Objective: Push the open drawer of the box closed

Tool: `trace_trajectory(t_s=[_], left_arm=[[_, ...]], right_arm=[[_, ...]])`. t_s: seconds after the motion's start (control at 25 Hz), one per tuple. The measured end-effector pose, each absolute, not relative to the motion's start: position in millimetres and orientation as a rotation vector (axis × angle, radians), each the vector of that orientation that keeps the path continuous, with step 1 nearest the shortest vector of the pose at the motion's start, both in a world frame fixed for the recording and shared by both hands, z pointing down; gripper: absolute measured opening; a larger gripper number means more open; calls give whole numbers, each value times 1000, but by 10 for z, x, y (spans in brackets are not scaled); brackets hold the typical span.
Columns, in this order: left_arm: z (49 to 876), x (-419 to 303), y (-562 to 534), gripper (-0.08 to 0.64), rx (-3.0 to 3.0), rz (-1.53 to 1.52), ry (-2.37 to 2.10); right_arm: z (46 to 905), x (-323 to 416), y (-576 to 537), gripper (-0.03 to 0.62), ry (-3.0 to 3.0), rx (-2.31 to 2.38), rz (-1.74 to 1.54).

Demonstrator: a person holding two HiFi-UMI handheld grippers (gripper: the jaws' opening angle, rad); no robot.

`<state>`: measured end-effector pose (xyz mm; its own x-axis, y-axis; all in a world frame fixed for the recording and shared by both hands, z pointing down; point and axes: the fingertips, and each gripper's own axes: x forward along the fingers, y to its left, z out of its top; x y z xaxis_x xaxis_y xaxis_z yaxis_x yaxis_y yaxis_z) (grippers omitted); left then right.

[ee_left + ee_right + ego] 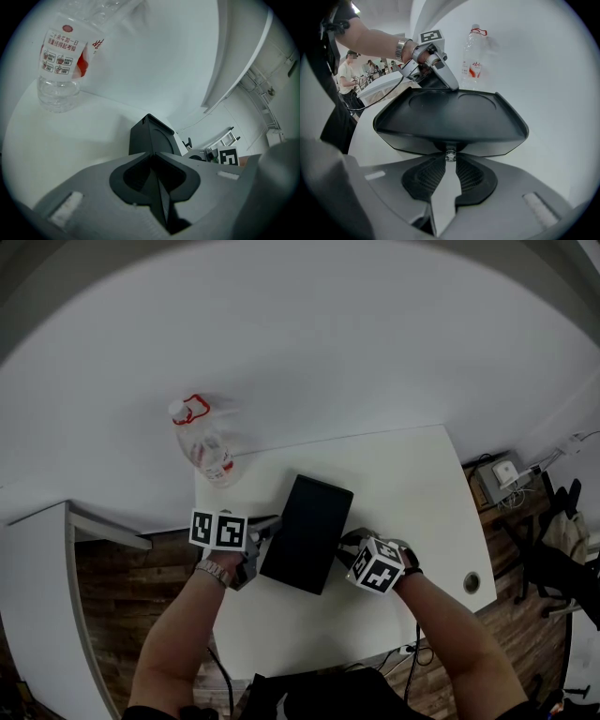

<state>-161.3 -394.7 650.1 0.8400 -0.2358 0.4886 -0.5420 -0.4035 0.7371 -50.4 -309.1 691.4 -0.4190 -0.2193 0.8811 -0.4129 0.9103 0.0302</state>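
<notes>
The box lies black and flat mid-way across the white table in the head view. My left claw is at its left edge and my right claw at its near right side. A bottle stands far left. In the left gripper view my jaws are pressed together on nothing, with the box just beyond them. In the right gripper view my jaws are narrow, pinching the small knob on the box's front.

White table, wood floor, plain white wall at bk.
</notes>
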Motion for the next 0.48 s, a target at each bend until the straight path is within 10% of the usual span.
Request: trace_trajectory(t_s=[0.48], left_arm=[[6493,-1654,-3943,46,1991,284,-621]], right_arm=[[6928,-446,-3070,131,-2030,511,303]])
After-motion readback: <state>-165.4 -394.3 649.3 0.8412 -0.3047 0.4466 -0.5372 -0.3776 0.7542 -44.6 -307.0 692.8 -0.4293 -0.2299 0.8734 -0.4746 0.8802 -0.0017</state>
